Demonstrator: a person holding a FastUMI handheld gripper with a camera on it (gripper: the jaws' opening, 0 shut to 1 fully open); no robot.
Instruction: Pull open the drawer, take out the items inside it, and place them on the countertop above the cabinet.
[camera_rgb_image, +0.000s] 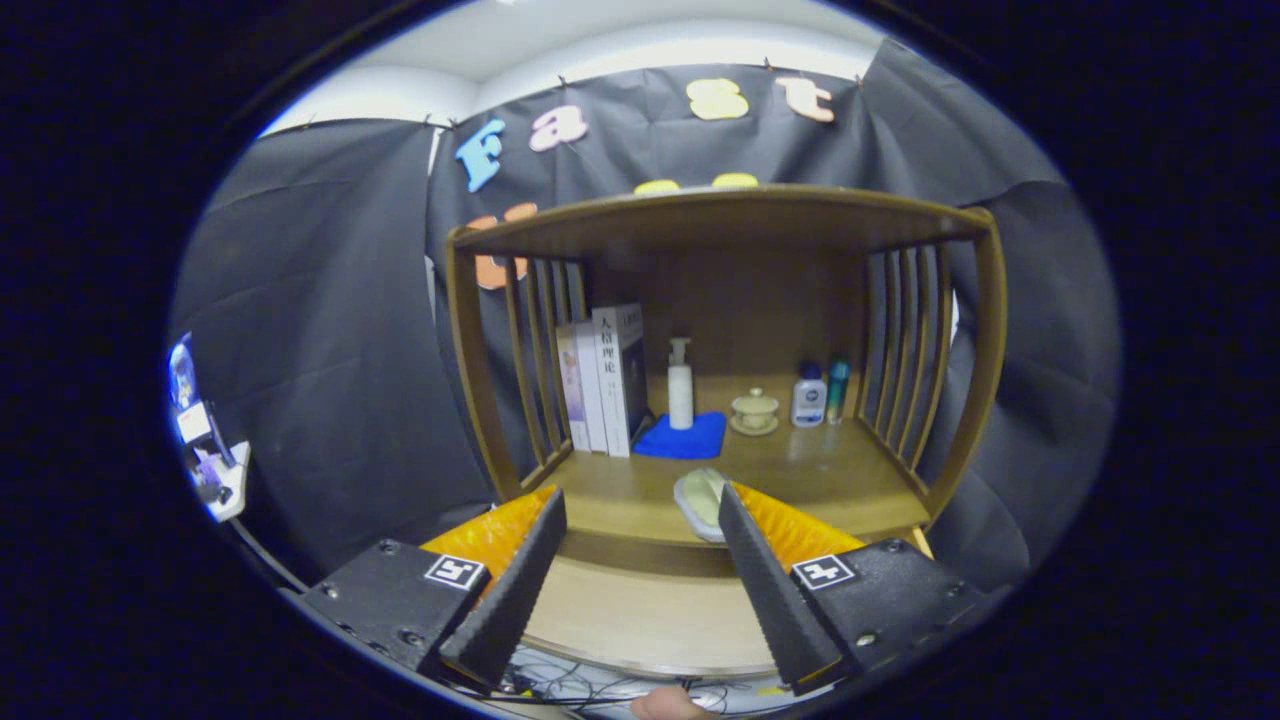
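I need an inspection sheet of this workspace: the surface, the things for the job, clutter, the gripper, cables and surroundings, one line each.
Surface: wooden countertop under a shelf frame with slatted sides; a lower wooden panel lies between the fingers, and I cannot tell whether it is the drawer.
Job's things: a pale soap-like item rests at the countertop's front edge, just ahead of the right finger.
Clutter: books, pump bottle on a blue cloth, lidded cup, two small bottles along the back.
Gripper: the gripper is open, holding nothing.
Cables: a tangle of cables below the panel.
Surroundings: black cloth wall; a fingertip below.
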